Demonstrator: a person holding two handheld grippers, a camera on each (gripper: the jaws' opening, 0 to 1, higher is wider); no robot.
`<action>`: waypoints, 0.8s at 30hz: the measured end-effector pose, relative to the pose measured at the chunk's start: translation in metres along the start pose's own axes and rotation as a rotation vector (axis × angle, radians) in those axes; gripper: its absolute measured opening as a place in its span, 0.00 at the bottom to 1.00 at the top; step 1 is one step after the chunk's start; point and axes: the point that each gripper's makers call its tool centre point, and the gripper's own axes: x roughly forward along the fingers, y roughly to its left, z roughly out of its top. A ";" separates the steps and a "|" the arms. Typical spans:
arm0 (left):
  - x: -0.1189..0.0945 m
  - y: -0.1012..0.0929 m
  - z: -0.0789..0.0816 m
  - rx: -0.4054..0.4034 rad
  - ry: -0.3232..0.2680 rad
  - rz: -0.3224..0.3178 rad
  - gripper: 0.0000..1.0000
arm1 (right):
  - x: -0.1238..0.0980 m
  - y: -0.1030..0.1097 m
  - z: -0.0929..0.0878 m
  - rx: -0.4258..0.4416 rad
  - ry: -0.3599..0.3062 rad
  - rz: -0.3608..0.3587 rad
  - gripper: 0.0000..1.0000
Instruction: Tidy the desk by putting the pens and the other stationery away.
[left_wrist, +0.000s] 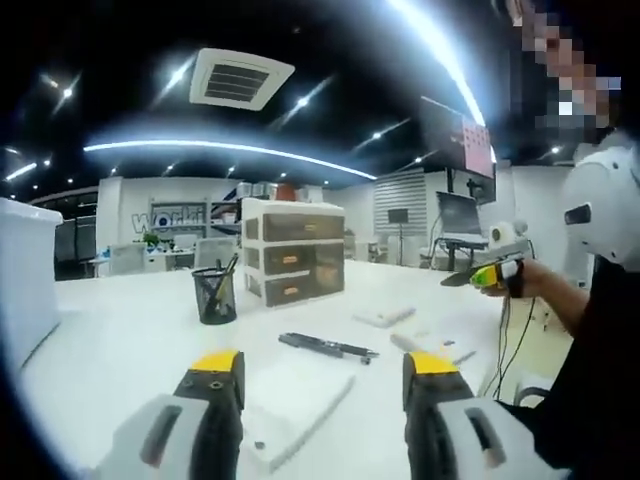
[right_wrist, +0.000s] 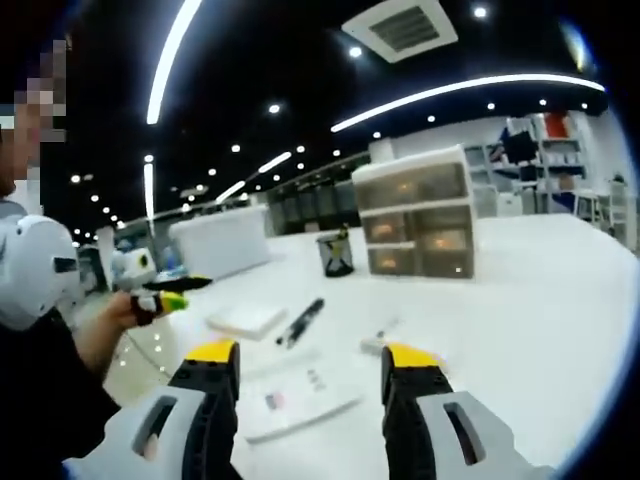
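Observation:
In the left gripper view my left gripper (left_wrist: 325, 372) stands open over the white desk (left_wrist: 120, 340), nothing between its jaws. Ahead lie a black pen (left_wrist: 326, 346), a white pad (left_wrist: 300, 400) and a white eraser-like block (left_wrist: 385, 316). A black mesh pen cup (left_wrist: 215, 295) holds pens beside a small drawer unit (left_wrist: 293, 250). The right gripper (left_wrist: 494, 274) hangs in a hand at the right. In the right gripper view my right gripper (right_wrist: 310, 362) is open and empty above a white card (right_wrist: 300, 395); the pen (right_wrist: 300, 322), pen cup (right_wrist: 337, 253) and drawers (right_wrist: 418, 215) lie beyond.
A large white bin (left_wrist: 25, 275) stands at the desk's left end, seen again as the bin (right_wrist: 225, 240) behind the pad (right_wrist: 245, 320). The person's sleeve (left_wrist: 600, 200) is at the right. The left gripper (right_wrist: 160, 297) is held at the desk's near edge.

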 end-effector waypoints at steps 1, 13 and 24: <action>-0.001 0.000 -0.001 -0.005 -0.001 -0.003 0.64 | 0.003 0.001 0.001 -0.006 0.012 0.007 0.54; -0.015 0.000 -0.007 0.008 0.013 -0.014 0.64 | 0.038 0.006 0.003 -0.076 0.174 0.091 0.51; -0.024 -0.006 -0.011 0.016 0.023 -0.026 0.63 | 0.067 0.008 0.000 -0.163 0.365 0.138 0.51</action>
